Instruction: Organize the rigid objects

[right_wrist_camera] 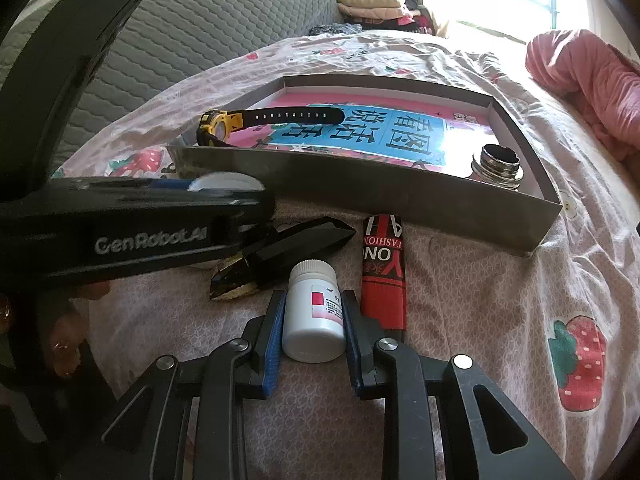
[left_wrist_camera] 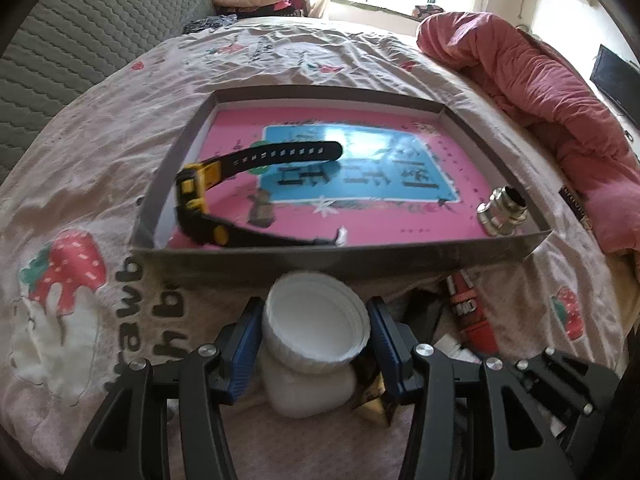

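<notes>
Rigid bits and pieces lie on the strawberry-print bedsheet [right_wrist_camera: 520, 280], some already in the shallow grey tray [left_wrist_camera: 360, 258]. In that tray I see a yellow-and-black watch [left_wrist_camera: 208, 196] at its left side and a silver metal fitting [left_wrist_camera: 502, 210] in the near right corner, both on a pink and blue printed sheet [left_wrist_camera: 360, 172]. My left gripper [left_wrist_camera: 316, 320] has its fingers spread on either side of a white jar [left_wrist_camera: 316, 336] just short of the tray's near wall — whether the blue pads actually press it I cannot tell. My right gripper [right_wrist_camera: 314, 320] pinches a small white pill bottle [right_wrist_camera: 314, 316] on the sheet. Beside that bottle lie a red tube [right_wrist_camera: 384, 276] and a dark pointed crystal [right_wrist_camera: 280, 256] — both outside the tray.
</notes>
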The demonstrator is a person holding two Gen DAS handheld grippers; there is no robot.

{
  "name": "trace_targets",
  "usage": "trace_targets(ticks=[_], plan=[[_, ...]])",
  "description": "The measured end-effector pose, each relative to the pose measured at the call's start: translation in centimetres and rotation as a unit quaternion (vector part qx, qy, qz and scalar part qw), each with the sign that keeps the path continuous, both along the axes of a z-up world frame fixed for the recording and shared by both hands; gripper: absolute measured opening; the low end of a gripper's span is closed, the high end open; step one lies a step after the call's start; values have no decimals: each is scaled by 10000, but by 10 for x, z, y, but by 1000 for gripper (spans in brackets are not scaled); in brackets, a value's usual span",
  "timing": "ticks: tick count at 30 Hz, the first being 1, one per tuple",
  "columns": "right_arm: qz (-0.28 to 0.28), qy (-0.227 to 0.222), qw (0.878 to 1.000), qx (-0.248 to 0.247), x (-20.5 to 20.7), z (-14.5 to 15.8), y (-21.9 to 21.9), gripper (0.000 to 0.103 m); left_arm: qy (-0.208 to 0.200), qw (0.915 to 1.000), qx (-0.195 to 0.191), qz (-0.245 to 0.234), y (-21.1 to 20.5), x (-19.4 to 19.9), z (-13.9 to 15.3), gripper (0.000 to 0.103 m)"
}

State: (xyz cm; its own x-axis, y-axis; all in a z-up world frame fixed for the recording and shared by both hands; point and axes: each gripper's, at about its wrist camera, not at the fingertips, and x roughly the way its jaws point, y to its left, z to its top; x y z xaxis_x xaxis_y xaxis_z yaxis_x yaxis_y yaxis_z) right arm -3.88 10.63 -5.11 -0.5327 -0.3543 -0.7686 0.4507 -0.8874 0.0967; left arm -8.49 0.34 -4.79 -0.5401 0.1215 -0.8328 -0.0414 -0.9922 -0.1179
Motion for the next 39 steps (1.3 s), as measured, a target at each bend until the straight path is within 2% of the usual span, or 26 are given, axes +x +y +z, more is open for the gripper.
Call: trace_targets(ticks=[6, 15, 18, 25, 32, 39], plan=[[-7, 4, 10000, 1, 0, 1, 0, 27, -181, 9996, 221, 47, -16, 4, -8, 52], [-36, 8, 10000, -44, -2, 3, 3, 27, 32, 9994, 343, 40, -18, 5, 0, 52], [-46, 8, 10000, -52, -2, 3, 4, 27, -65, 9975, 693, 128, -26, 0, -1, 49], [-42, 16, 10000, -49, -2, 3, 4, 27, -99, 9936, 1104, 198, -36, -5, -4, 48], [-50, 23, 9999, -89, -4, 4, 6, 27, -68, 9919, 1240, 254, -41, -3, -1, 48], [-117, 83, 9995, -273, -4, 13, 12, 27, 27, 9926, 1195, 190, -38, 0, 5, 48]])
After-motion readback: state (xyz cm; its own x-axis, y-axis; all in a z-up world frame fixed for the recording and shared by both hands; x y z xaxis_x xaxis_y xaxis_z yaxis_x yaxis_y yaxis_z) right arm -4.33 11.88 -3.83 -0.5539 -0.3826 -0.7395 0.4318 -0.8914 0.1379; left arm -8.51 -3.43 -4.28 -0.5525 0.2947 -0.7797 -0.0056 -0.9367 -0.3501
